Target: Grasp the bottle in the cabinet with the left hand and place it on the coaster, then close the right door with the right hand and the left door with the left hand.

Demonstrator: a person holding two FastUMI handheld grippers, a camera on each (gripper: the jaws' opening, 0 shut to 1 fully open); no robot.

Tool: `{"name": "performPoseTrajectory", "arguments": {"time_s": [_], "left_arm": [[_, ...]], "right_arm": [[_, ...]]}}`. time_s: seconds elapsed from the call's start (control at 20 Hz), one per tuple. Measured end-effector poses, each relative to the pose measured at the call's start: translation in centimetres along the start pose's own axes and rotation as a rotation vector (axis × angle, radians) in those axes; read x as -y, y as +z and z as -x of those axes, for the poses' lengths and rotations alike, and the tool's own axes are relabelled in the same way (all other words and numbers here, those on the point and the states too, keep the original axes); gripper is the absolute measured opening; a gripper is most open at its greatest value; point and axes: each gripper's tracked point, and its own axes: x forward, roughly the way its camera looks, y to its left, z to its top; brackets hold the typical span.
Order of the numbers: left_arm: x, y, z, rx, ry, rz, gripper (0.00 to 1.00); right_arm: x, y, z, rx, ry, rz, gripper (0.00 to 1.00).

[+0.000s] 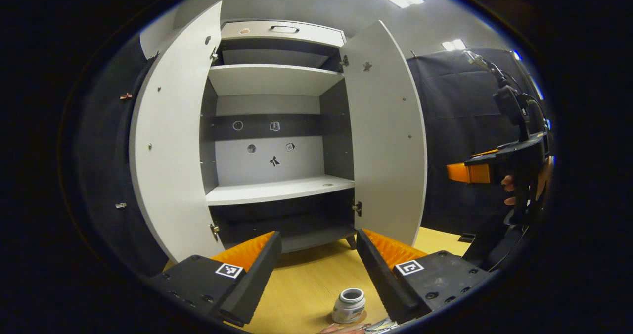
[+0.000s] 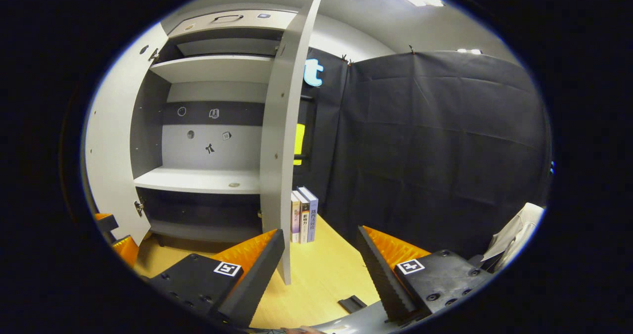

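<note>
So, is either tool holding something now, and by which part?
Nothing is held. The left tool and the right tool are both open and empty; the bottle stands free on the table.

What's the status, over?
Left gripper open, empty. Right gripper open, facing right door edge. Bottle out of cabinet, on table by coaster. Both doors open; nothing in the way.
</note>
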Motion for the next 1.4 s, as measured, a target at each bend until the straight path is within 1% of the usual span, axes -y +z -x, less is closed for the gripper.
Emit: {"name": "performPoseTrajectory", "arguments": {"time_s": [0.05, 0.1, 0.15, 0.2, 0.25, 0.3, 0.35, 0.5, 0.6, 0.75, 0.85, 0.95, 1.05, 1.1, 1.2, 1.3, 1.4], "left_arm": [[-0.9, 0.8, 0.4, 0.003, 0.01, 0.008, 0.96], [-2.0, 1.5, 0.8, 0.006, 0.023, 0.011, 0.96], [-3.1, 2.4, 1.3, 0.01, 0.037, 0.013, 0.96], [-4.2, 3.2, 1.8, 0.014, 0.056, 0.015, 0.93], [-5.1, 4.0, 2.3, 0.018, 0.072, 0.013, 0.93], [-5.9, 4.6, 2.8, 0.017, 0.091, 0.005, 0.95], [-6.9, 5.4, 3.2, 0.024, 0.117, -0.006, 0.95], [-8.4, 6.9, 3.8, 0.025, 0.198, -0.009, 0.96], [-8.8, 7.9, 3.9, 0.035, 0.258, 0.004, 0.96], [-8.7, 9.2, 3.9, 0.055, 0.359, 0.023, 0.96], [-8.1, 10.0, 3.8, 0.072, 0.404, 0.021, 0.96], [-7.3, 9.9, 3.8, 0.06, 0.449, 0.016, 0.96], [-6.5, 9.9, 3.9, 0.052, 0.48, 0.008, 0.95], [-6.0, 9.9, 4.0, 0.047, 0.492, 0.005, 0.95], [-5.7, 9.8, 4.4, 0.038, 0.524, -0.001, 0.96], [-5.3, 9.7, 4.5, 0.031, 0.554, -0.011, 0.96], [-5.2, 9.4, 3.8, 0.032, 0.575, -0.007, 0.95]], "right_arm": [[0.6, 0.8, -0.2, 0.019, -0.023, -0.006, 0.98], [1.3, 1.7, -0.4, 0.038, -0.044, -0.014, 0.94], [1.9, 2.6, -0.6, 0.058, -0.061, -0.024, 0.98], [2.6, 3.7, -1.0, 0.075, -0.073, -0.035, 0.98], [3.4, 4.7, -1.5, 0.092, -0.083, -0.045, 0.98], [4.2, 6.0, -2.1, 0.117, -0.082, -0.049, 0.98], [4.6, 7.2, -3.1, 0.145, -0.073, -0.047, 0.98], [6.0, 9.1, -6.3, 0.169, -0.045, -0.018, 0.98], [5.9, 10.1, -8.3, 0.19, 0.009, -0.013, 0.98], [4.8, 11.1, -11.1, 0.191, 0.116, -0.042, 0.98], [4.2, 11.9, -12.7, 0.2, 0.174, -0.057, 0.98], [3.6, 12.5, -13.9, 0.209, 0.229, -0.059, 0.97], [2.6, 12.6, -14.6, 0.199, 0.301, -0.083, 0.98], [2.2, 12.6, -15.0, 0.193, 0.324, -0.093, 0.98], [1.9, 12.7, -15.1, 0.194, 0.36, -0.109, 0.95], [1.4, 12.5, -14.9, 0.189, 0.391, -0.132, 0.95], [0.5, 12.7, -14.5, 0.202, 0.43, -0.121, 0.95]]}}
